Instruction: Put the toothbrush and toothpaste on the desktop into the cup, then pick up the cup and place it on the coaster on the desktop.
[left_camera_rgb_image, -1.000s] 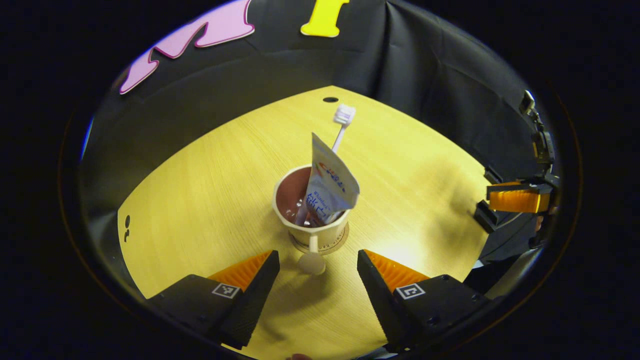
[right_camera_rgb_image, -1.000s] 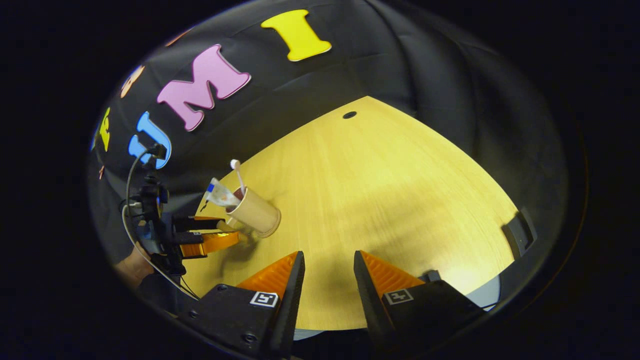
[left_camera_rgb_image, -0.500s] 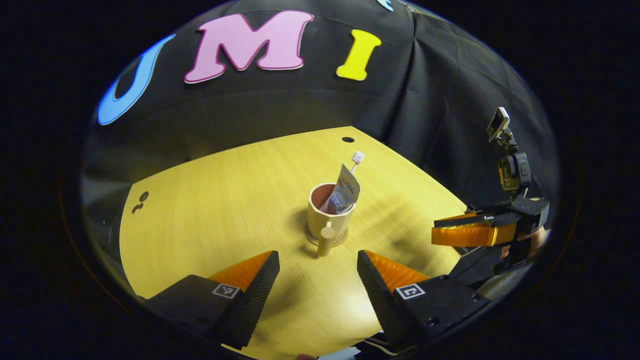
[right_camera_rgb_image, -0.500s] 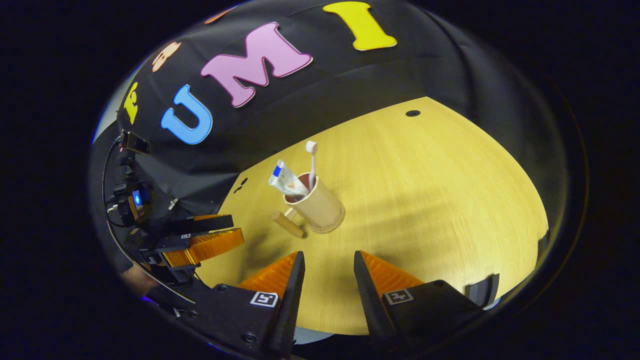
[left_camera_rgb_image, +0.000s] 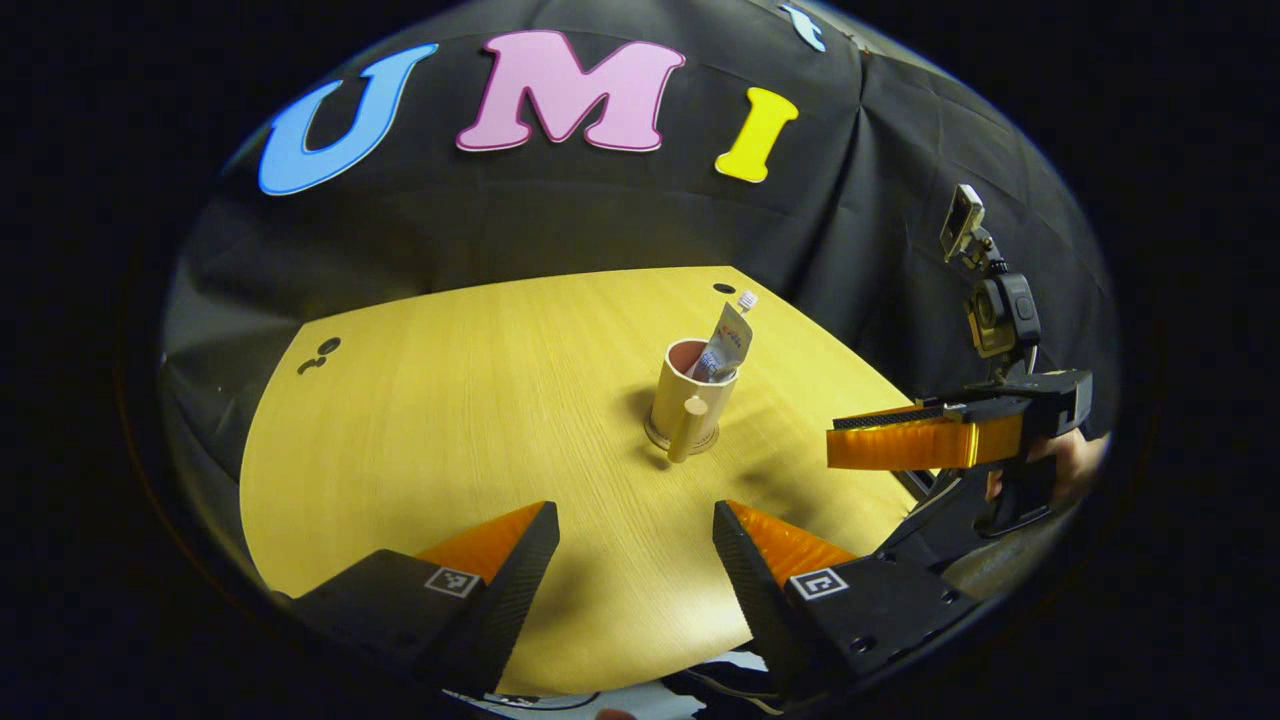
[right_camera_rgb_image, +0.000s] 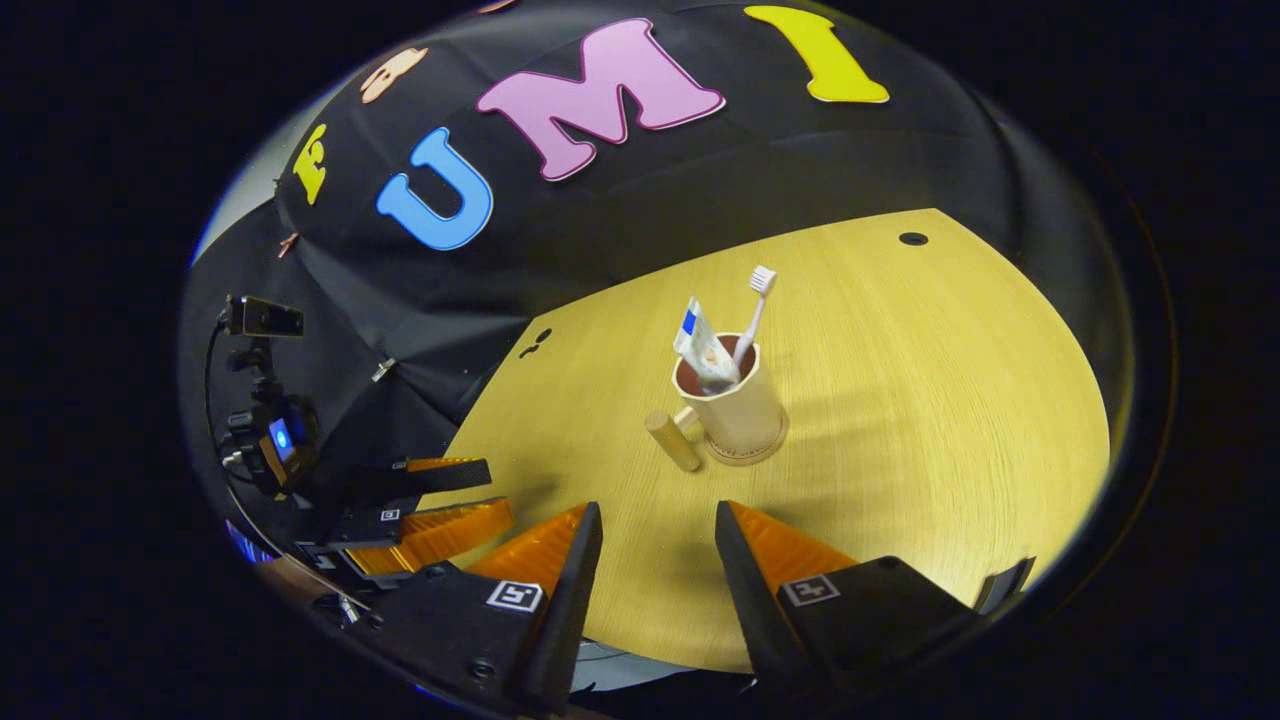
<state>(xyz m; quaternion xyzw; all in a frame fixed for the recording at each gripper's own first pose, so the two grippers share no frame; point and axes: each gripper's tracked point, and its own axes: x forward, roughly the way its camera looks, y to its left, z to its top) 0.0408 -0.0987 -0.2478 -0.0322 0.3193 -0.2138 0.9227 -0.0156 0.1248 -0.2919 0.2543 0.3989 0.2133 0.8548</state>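
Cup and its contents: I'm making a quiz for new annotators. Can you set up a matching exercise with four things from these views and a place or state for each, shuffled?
Things:
1. toothbrush
2. cup
3. coaster
4. left tongs

States:
A. open, holding nothing
B. lies flat beneath the cup
C. stands on the desktop, handle sticking out sideways
D. bristle head sticks up above the rim, beside the toothpaste

Pairs: 1-D, 2-C, 3-B, 4-A
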